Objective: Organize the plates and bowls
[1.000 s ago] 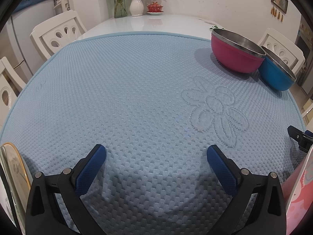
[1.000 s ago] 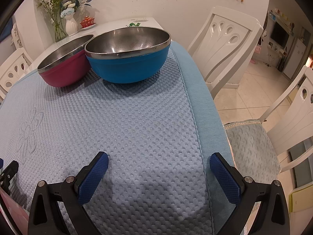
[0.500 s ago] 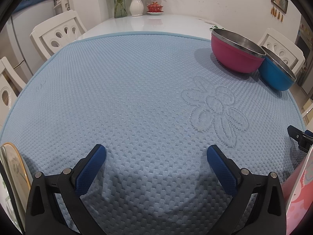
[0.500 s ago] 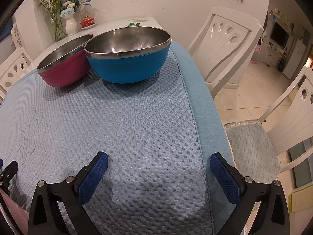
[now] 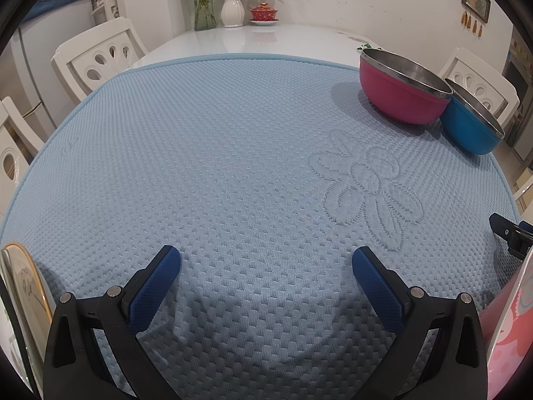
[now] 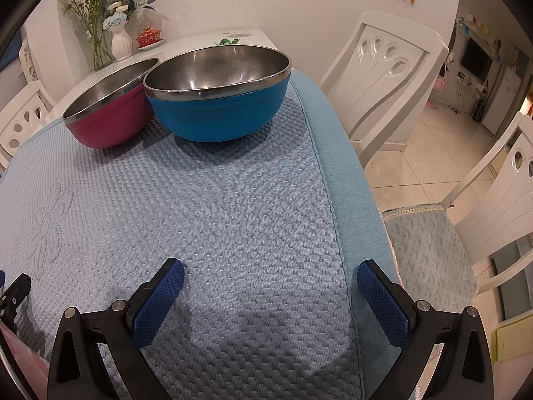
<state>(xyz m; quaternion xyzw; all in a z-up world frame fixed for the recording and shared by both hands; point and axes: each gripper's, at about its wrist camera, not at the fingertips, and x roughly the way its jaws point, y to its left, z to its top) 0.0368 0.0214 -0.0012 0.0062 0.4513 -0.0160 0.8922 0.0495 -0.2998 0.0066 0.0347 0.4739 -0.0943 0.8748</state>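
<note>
A pink bowl [image 5: 399,90] and a blue bowl [image 5: 471,123], both steel inside, stand side by side at the far right of the light blue mat [image 5: 216,166]. In the right wrist view the blue bowl [image 6: 216,100] is straight ahead and the pink bowl [image 6: 106,113] is left of it. My left gripper [image 5: 266,260] is open and empty over the mat's near part. My right gripper [image 6: 269,273] is open and empty, well short of the blue bowl. A gold-rimmed plate [image 5: 23,293] stands on edge at my far left, and a pink patterned plate [image 5: 509,333] at my far right.
White chairs [image 6: 383,76] stand around the table. A vase of flowers [image 5: 231,3] and a red lidded cup [image 5: 265,13] sit at the table's far end. The mat's right edge [image 6: 346,180] drops off towards a cushioned chair seat [image 6: 429,250].
The right gripper has crept forward and risen slightly, so the bowls look a little nearer and lower. The left gripper has not moved.
</note>
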